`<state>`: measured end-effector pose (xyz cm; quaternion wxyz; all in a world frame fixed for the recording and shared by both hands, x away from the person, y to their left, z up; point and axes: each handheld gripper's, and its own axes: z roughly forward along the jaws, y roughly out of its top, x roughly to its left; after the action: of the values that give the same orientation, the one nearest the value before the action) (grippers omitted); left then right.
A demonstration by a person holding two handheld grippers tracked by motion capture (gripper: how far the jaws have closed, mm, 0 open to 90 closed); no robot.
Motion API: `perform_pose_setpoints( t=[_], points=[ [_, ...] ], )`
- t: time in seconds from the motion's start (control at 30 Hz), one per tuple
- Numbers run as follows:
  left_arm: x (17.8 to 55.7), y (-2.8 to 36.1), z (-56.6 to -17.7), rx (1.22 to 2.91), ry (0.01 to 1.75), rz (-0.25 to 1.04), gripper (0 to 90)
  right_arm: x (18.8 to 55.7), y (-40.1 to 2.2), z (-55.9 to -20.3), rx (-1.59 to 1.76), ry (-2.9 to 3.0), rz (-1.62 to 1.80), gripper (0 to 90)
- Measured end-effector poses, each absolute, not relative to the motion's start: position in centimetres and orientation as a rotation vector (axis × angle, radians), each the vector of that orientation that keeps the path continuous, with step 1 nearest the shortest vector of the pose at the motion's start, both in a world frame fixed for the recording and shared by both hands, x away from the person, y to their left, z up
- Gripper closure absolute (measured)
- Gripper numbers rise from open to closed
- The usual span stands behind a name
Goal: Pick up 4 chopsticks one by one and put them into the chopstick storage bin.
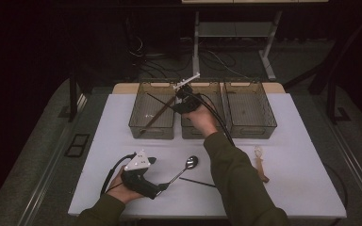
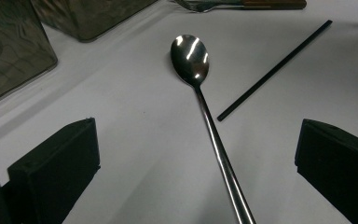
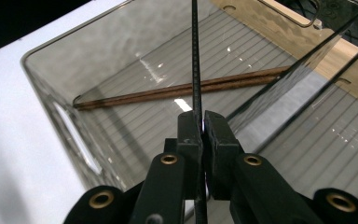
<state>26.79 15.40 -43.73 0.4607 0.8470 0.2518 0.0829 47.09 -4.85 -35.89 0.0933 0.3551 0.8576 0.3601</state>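
Observation:
My right gripper [image 3: 203, 130] is shut on a thin black chopstick [image 3: 196, 70] and holds it over the left clear bin [image 3: 56, 70]. On that bin's floor lie brown wooden chopsticks [image 3: 182, 89]. From above, the right gripper [image 1: 178, 106] hangs over the wall between the left bin [image 1: 139, 126] and the middle bin [image 1: 198, 133], with its chopstick [image 1: 158, 100] slanting across the left one. At the near left, my left gripper [image 1: 162, 187] rests on the table. Its jaws stand wide open on either side of a steel spoon's [image 2: 200, 93] handle, without touching it.
A second black chopstick [image 1: 197, 182] lies on the white table [image 1: 301, 141] beside the spoon [image 1: 191, 162]. To the right of the person's sleeve lies a wooden-handled fork [image 1: 261, 165]. A third clear bin [image 1: 252, 129] stands at the right of the row. Beyond the table are dark floor and cables.

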Motion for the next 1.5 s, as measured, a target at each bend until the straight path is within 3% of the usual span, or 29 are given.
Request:
perform_pose_setpoints(
  t=[0.7,0.77,1.1,1.5],
  points=[
    [26.8,15.4,-43.7,2.069,0.610,0.192,0.0,49.0,0.3,-36.6,1.094,2.562,0.991,84.2],
    [26.8,15.4,-43.7,2.069,0.609,0.193,0.0,48.9,0.2,-36.6,1.091,2.552,0.998,78.2],
    [26.8,15.5,-43.7,2.080,0.599,0.198,0.0,48.2,-1.6,-36.1,1.060,2.547,1.091,69.6],
    [26.8,15.5,-43.7,2.079,0.599,0.201,0.0,45.3,-6.0,-36.3,0.977,2.561,1.227,52.6]
  ],
)
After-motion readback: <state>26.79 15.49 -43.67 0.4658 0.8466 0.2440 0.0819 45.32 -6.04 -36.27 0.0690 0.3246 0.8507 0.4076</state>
